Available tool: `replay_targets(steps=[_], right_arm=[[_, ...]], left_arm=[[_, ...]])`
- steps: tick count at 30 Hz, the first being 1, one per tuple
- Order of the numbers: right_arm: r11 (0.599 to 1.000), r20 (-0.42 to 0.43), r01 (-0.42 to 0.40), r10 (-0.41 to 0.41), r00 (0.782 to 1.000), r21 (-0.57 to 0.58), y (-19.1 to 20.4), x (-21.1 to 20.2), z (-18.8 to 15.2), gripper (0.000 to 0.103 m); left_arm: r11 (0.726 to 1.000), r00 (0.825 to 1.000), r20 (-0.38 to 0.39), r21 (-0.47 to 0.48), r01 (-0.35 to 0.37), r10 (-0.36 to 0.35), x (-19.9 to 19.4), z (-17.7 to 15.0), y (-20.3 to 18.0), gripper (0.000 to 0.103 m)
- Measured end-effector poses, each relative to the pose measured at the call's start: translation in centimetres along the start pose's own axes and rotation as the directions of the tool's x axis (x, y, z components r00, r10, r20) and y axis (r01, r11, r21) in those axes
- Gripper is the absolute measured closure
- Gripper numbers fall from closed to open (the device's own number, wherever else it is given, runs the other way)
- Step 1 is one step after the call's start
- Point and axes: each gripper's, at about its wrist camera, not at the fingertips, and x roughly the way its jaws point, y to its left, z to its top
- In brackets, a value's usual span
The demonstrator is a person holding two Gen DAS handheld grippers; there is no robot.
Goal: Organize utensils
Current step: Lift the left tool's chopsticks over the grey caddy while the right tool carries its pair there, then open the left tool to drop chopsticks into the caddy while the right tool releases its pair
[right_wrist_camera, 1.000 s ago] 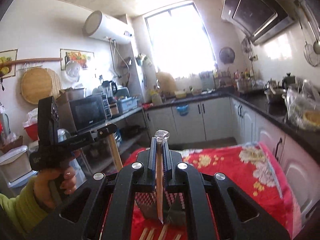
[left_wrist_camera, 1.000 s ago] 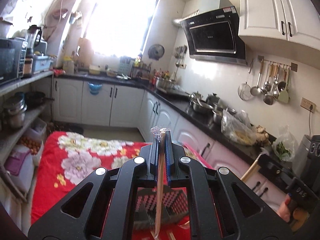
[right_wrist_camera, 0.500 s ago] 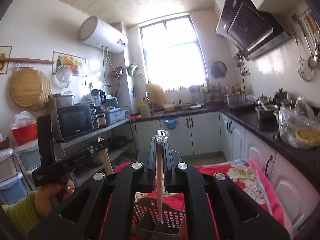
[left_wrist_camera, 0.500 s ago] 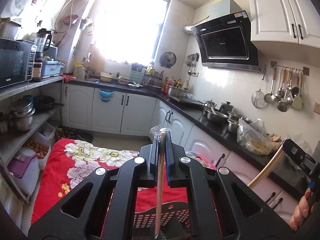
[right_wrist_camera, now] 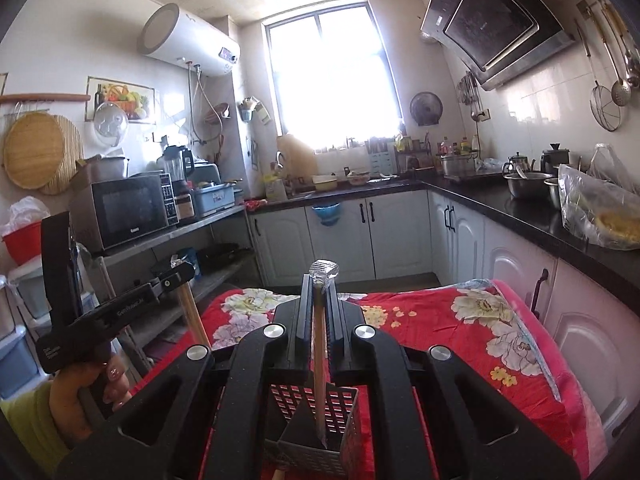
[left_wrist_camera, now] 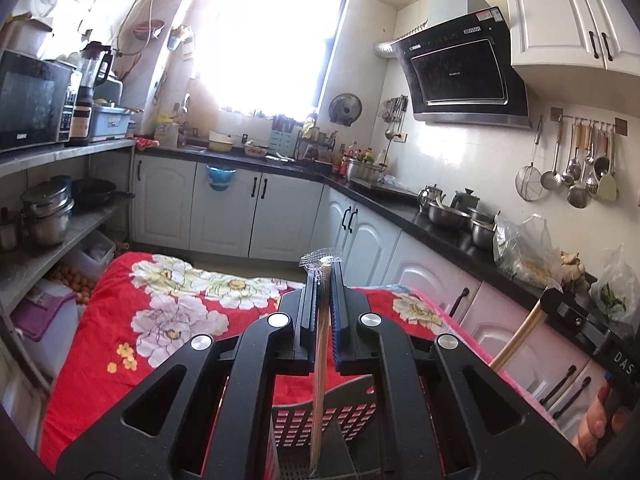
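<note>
My left gripper [left_wrist_camera: 323, 280] is shut on a pair of wooden chopsticks in a clear plastic sleeve [left_wrist_camera: 319, 376], held upright with the lower end over the perforated black utensil holder [left_wrist_camera: 344, 420]. My right gripper [right_wrist_camera: 320, 284] is shut on another wrapped pair of chopsticks [right_wrist_camera: 319, 368], whose lower tip reaches into the utensil holder [right_wrist_camera: 340, 408]. Each gripper shows in the other's view, the right gripper [left_wrist_camera: 576, 320] at right and the left gripper [right_wrist_camera: 120, 304] at left, both with chopsticks pointing down.
The holder stands on a table with a red floral cloth [left_wrist_camera: 168, 320]. White cabinets under a black counter [left_wrist_camera: 420, 216] run along the right and back. Shelves with a microwave [right_wrist_camera: 124, 208] and pots stand at left. Hanging ladles [left_wrist_camera: 576, 176] are on the right wall.
Both grippers have tilted upward and lifted, so more of the room and less of the table shows. The chopsticks now hang over the holder, with the right pair's tip inside it.
</note>
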Motion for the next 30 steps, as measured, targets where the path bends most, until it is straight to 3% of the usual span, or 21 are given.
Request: replay_targets(steps=[23,26,28,30], right_arm=[[0.998,-0.048,0.025,-0.022,0.999,0.049,-0.6,1.3,-4.0,0.096],[0.997,-0.059,0.024,-0.02,0.998,0.071,-0.9,1.0,-4.2,0.085],[0.996,-0.056,0.03,-0.026,0.998,0.081,-1.2,0.6,-4.3,0.071],[0.996,-0.055,0.032,-0.027,0.998,0.086,-1.4,0.3,-4.3,0.07]], left_arm=[[0.998,0.998,-0.068,-0.058,-0.008,0.004,0.2,-3.9,2.3,0.098],[0.997,0.996,-0.094,-0.081,-0.006,-0.002,-0.1,-4.2,2.5,0.082],[0.996,0.995,-0.101,-0.085,-0.004,-0.004,-0.4,-4.4,2.6,0.08],[0.996,0.995,-0.104,-0.084,-0.007,-0.001,-0.7,-4.5,2.5,0.079]])
